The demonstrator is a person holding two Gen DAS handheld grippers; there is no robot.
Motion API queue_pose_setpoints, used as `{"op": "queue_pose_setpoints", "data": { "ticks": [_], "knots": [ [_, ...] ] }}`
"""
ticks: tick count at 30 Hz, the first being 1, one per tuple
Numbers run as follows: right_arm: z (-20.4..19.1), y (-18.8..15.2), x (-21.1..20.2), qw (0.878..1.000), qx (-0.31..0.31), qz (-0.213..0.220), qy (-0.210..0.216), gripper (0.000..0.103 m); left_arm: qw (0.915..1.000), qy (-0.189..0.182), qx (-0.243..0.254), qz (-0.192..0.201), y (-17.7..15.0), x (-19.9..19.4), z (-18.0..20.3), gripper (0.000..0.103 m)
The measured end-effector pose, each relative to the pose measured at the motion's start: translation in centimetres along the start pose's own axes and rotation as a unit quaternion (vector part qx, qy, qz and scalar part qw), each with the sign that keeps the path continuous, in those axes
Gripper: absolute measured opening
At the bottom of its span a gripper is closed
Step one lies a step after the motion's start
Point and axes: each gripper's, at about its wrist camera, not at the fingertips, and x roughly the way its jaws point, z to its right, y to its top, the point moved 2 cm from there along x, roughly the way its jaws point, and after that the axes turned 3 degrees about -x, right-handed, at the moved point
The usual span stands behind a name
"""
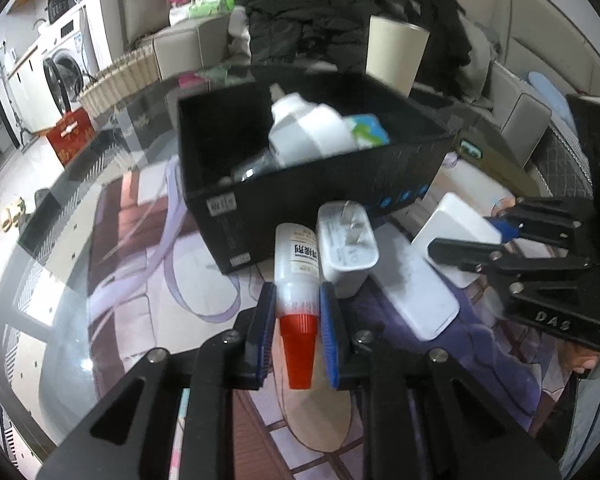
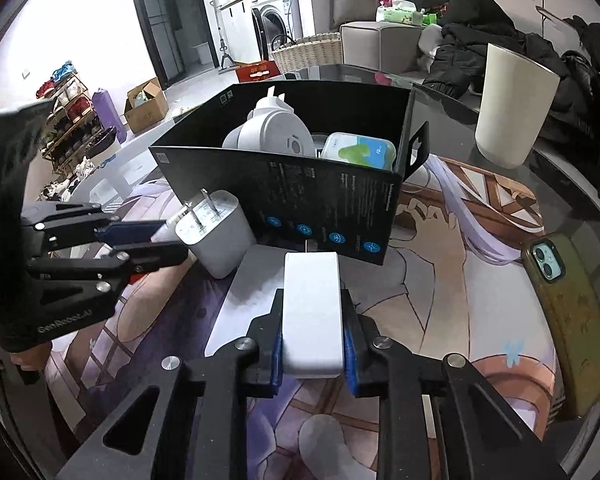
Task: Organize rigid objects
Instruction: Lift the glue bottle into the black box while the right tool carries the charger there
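Observation:
A black box (image 1: 300,184) (image 2: 300,200) stands on the glass table and holds a white device (image 1: 300,132) (image 2: 272,132) and a green-white case (image 1: 370,130) (image 2: 358,150). My left gripper (image 1: 298,312) (image 2: 156,240) is shut on a small white bottle with a red cap (image 1: 296,280), just in front of the box. A white plug charger (image 1: 346,246) (image 2: 216,236) stands beside it. My right gripper (image 2: 312,336) (image 1: 472,236) is shut on a white rectangular block (image 2: 310,308) (image 1: 456,228), held above a flat white slab (image 1: 414,280) (image 2: 248,284).
A cream cup (image 1: 394,54) (image 2: 512,108) stands behind the box to the right. A phone in an olive case (image 2: 564,308) lies at the right table edge. A sofa with dark coats (image 1: 320,20) is beyond the table; the table edge curves at the left.

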Motion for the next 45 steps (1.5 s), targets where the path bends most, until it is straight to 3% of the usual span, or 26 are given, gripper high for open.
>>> {"op": "queue_pose_setpoints", "data": {
  "ticks": [9, 14, 21, 26, 37, 41, 45],
  "knots": [
    [-0.4, 0.4, -2.9, 0.998, -0.004, 0.064, -0.019, 0.022, 0.9972, -0.001, 0.004, 0.075, 0.6, -3.3, -0.1, 0.019],
    [-1.5, 0.9, -5.5, 0.992, -0.026, 0.121, -0.039, 0.022, 0.989, 0.008, 0.009, 0.147, 1.1, -6.2, -0.1, 0.019],
    [-3.1, 1.0, -7.4, 0.985, -0.043, 0.161, -0.042, 0.022, 0.9802, 0.012, 0.02, 0.197, 1.4, -8.4, 0.2, 0.019],
    [-4.7, 0.9, -10.3, 0.966, -0.079, 0.233, -0.074, 0.022, 0.9593, 0.044, 0.034, 0.277, 1.5, -11.1, 0.8, 0.019],
    [-8.2, -0.4, -16.4, 0.911, -0.139, 0.367, -0.125, 0.022, 0.92, 0.054, 0.044, 0.386, 0.2, -15.8, 1.4, 0.019],
    [-8.5, -0.2, -17.2, 0.901, -0.14, 0.387, -0.137, 0.022, 0.9118, 0.053, 0.037, 0.406, 0.5, -16.8, 1.0, 0.019],
    [-7.4, 1.3, -17.3, 0.904, -0.114, 0.389, -0.135, 0.022, 0.9076, 0.045, 0.025, 0.417, 1.7, -16.9, 0.5, 0.019]
  ]
}}
